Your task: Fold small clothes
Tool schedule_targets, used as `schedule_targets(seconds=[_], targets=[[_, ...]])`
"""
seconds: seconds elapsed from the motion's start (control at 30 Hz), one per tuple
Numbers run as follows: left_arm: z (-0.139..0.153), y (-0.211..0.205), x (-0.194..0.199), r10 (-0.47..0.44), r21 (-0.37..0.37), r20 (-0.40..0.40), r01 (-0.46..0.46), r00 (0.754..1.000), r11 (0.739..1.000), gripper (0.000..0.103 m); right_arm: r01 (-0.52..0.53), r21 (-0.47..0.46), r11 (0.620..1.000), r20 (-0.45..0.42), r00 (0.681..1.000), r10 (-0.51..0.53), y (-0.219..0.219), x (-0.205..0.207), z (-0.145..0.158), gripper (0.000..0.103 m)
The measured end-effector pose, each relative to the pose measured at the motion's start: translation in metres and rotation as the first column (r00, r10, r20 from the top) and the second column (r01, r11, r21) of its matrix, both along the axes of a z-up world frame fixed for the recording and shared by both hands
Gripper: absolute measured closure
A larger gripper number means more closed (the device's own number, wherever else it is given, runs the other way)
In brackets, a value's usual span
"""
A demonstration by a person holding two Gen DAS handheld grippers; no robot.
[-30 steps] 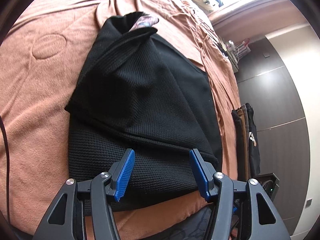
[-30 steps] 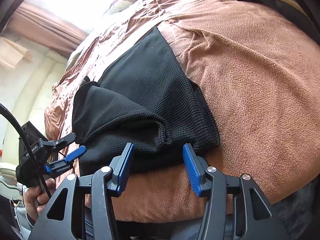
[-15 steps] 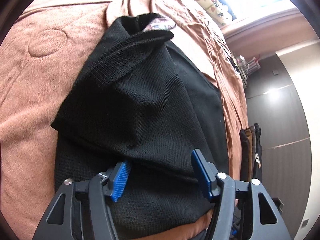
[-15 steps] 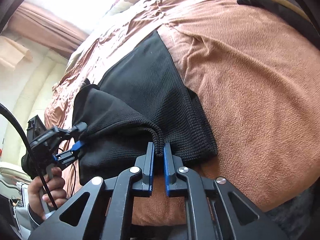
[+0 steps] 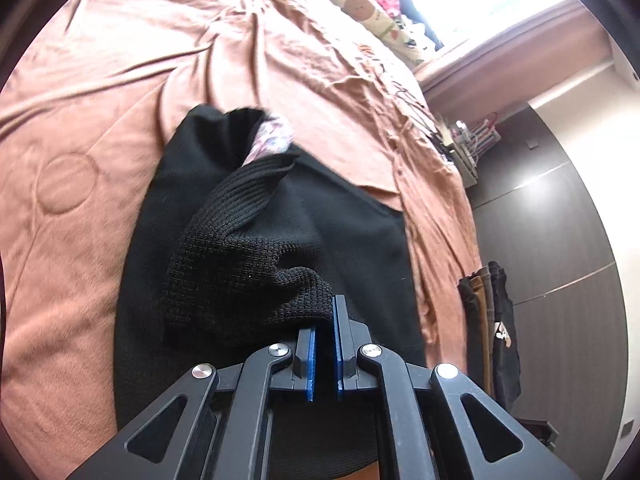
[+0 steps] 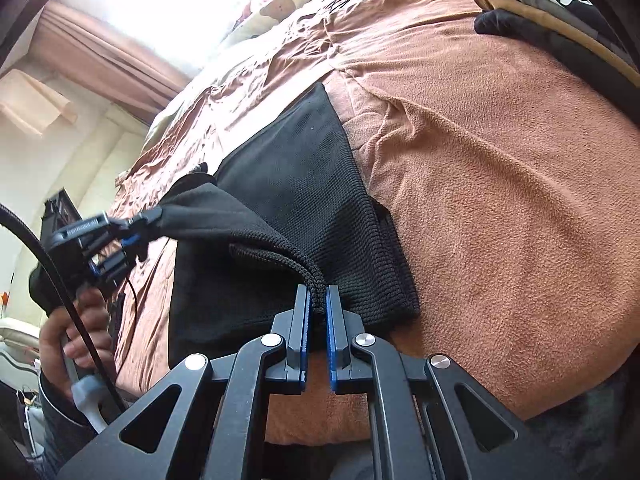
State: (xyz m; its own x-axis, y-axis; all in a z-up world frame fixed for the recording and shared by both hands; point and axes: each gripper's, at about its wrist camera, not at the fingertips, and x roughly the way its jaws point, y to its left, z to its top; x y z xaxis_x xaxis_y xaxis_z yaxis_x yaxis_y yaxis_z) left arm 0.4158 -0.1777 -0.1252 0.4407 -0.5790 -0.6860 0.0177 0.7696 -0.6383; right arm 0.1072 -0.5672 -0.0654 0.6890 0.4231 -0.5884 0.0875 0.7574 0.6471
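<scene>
A: So, layout: brown bed cover [image 6: 500,200], black knit garment [image 5: 344,232] flat on it mid-bed, near hem raised off the lower layer.

B: Tongs?

A: Both pressed together on cloth. Left tongs [image 5: 325,328] pinch a bunched fold of the hem. Right tongs [image 6: 318,312] pinch the ribbed edge at the other near corner.

B: How to run the fold?

A: My read: lift both corners level and carry them forward together toward the far end, where a patterned lining [image 5: 272,140] shows. Keep the edge taut between grips, otherwise the middle sags and creases.

B: Risks?

A: Left grip looks bunched, so that corner may land skewed. Release only once the hem lies on the far edge.
</scene>
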Motion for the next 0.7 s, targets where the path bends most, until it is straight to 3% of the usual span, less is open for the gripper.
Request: schedule_targets(seconds=[0.33, 0.7], targets=[[0.033, -0.053, 0.032, -0.104, 0.065, 0.081, 0.099, 0.991, 0.993, 0.096, -0.009, 0.014, 1.000, 0.001, 1.000, 0.009, -0.006, -0.004, -0.003, 0.099], [0.031, -0.116, 0.064, -0.217, 0.131, 0.092, 0.204, 0.972, 0.970, 0.097, 0.014, 0.033, 0.999, -0.009, 1.000, -0.014, -0.024, -0.005, -0.012, 0.099]])
